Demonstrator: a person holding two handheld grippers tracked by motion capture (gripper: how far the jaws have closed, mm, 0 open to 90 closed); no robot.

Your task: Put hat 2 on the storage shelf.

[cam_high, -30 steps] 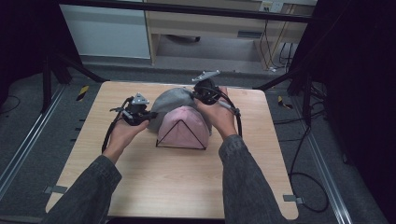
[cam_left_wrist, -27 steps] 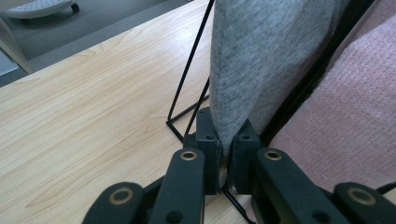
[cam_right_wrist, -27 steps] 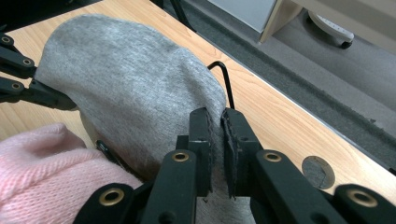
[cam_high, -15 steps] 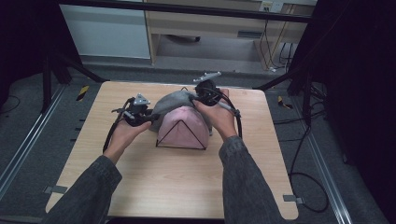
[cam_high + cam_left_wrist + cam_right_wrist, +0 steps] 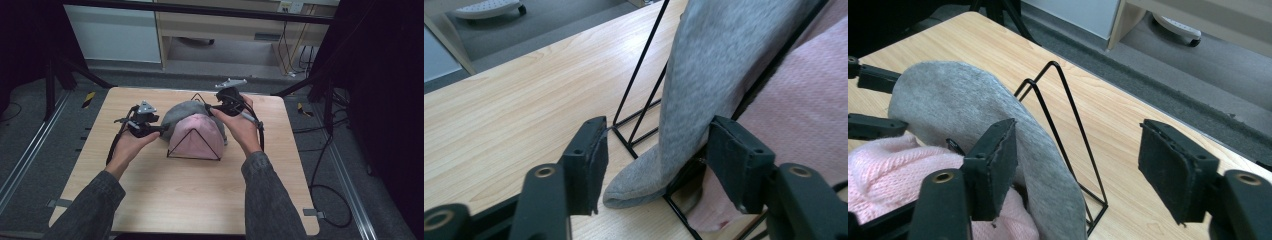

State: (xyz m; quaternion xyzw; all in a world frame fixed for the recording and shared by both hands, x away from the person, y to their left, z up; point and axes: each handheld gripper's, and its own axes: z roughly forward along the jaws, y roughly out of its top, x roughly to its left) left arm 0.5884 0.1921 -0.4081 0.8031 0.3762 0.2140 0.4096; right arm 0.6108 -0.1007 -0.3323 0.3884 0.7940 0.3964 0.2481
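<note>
A: Left gripper (image 5: pixel 654 160) has just been opening; its jaws stand apart around the soft grey fabric cloth's (image 5: pixel 719 75) hem, pads off it.

B: Right gripper (image 5: pixel 1078 170) too, spread beside that cloth, which drapes over the thin black wire rack (image 5: pixel 1068 110) next to the pink knitted cloth (image 5: pixel 197 137) on the light wooden table (image 5: pixel 175 200).

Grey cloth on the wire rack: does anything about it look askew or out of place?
Nothing stands out. The grey cloth drapes over the black wire rack behind the pink cloth, its end resting on the table. The left gripper and right gripper have just been opening; neither presses on it.
</note>
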